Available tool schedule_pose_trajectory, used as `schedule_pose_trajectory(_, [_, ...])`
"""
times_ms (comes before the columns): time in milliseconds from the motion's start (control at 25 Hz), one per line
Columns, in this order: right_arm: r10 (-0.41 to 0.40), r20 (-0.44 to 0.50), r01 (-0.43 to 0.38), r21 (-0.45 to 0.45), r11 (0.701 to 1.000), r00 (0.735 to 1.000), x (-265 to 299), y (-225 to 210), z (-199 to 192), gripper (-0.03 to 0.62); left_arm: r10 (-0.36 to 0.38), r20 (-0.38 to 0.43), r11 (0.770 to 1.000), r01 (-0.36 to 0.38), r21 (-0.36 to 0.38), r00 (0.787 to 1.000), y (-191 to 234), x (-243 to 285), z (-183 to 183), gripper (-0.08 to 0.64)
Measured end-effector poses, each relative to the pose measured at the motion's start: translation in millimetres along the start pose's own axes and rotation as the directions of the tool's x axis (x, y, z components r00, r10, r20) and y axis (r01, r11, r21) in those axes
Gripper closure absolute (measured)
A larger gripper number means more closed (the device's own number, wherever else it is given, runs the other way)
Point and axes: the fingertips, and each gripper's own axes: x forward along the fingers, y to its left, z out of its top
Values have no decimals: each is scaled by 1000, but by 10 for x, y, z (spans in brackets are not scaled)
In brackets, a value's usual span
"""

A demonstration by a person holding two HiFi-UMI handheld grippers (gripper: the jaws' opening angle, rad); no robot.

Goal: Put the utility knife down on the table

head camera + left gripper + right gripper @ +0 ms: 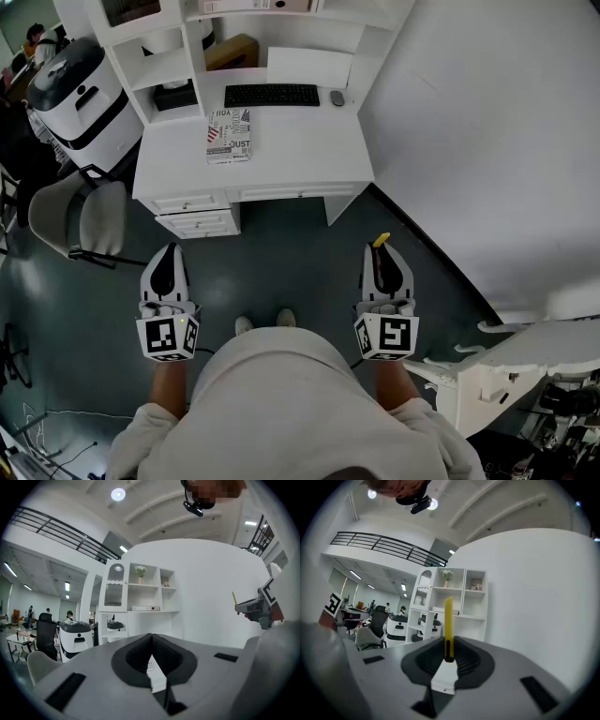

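A yellow utility knife (381, 241) sticks up from my right gripper (382, 251), which is shut on it. In the right gripper view the knife (448, 625) stands upright between the dark pads. My left gripper (169, 249) is shut with nothing in it, and its pads (140, 653) meet. Both grippers are held level over the dark floor, short of the white desk (300, 150). From the left gripper view, the right gripper (258, 607) and the knife's tip (234, 598) show at the right.
On the desk lie a black keyboard (272, 95), a mouse (337, 97) and a printed booklet (229, 136). A grey chair (80, 220) and a white machine (80, 103) stand at the left. A white curved wall (487, 141) rises at the right.
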Motion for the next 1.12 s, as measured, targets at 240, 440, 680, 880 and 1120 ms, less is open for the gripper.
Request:
schedule_pose_trajectory(240, [11, 10, -11, 7, 1000, 1000, 23, -54, -15, 529, 3, -6, 1000, -3, -3, 1000, -60, 34, -16, 560])
schedule_pose_trajectory(440, [26, 31, -27, 18, 999, 999, 45, -118, -15, 529, 7, -9, 1000, -7, -1, 1000, -147, 99, -19, 560])
schedule_pose_trajectory(680, [58, 37, -59, 20, 998, 998, 140, -271, -86, 529, 19, -20, 1000, -19, 6, 1000, -365, 223, -12, 560])
schedule_pose_trajectory(880, [92, 46, -92, 12, 996, 995, 230, -377, -156, 529, 39, -5, 999, -39, 5, 999, -513, 251, -28, 560])
schedule_pose_trajectory(1120, [98, 42, -99, 12, 995, 994, 420, -431, -162, 529, 50, -15, 999, -50, -4, 999, -488, 375, -63, 560])
